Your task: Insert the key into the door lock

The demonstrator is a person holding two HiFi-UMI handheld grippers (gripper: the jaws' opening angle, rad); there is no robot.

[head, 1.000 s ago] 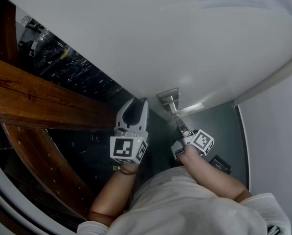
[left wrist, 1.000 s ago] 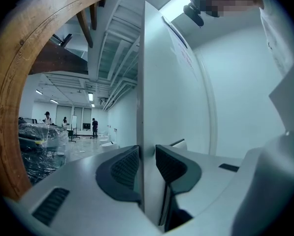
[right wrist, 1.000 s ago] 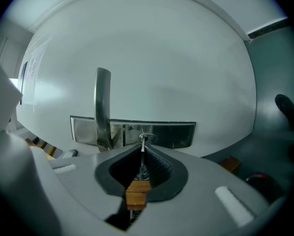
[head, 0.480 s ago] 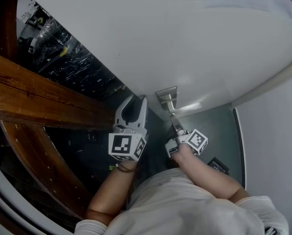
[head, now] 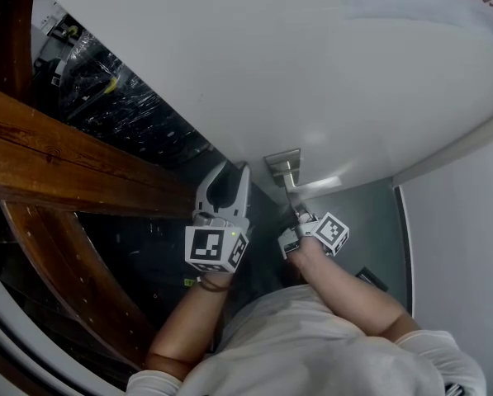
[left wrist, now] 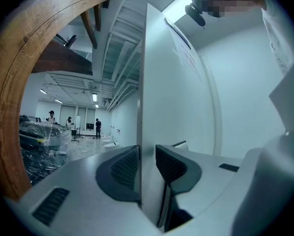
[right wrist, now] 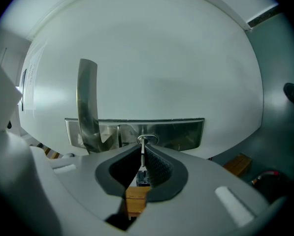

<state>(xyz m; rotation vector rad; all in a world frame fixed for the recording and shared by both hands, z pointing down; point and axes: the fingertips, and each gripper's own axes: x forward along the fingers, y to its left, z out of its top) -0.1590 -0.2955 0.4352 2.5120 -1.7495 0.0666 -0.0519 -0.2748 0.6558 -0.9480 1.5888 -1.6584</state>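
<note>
A white door carries a steel lock plate with a lever handle. My right gripper is just below the plate, shut on a small silver key. In the right gripper view the key's tip meets the round keyhole in the lock plate, and the handle stands to the left. My left gripper straddles the door's free edge, its pads closed against it.
A thick wooden beam and a curved wooden frame lie left of the door. Plastic-wrapped dark goods sit beyond. A grey wall stands at right, with a dark object and a wooden block on the floor. Distant people stand in the hall.
My right gripper has moved up towards the lock plate, bringing the key's tip to the keyhole. The left gripper has stayed on the door's edge.
</note>
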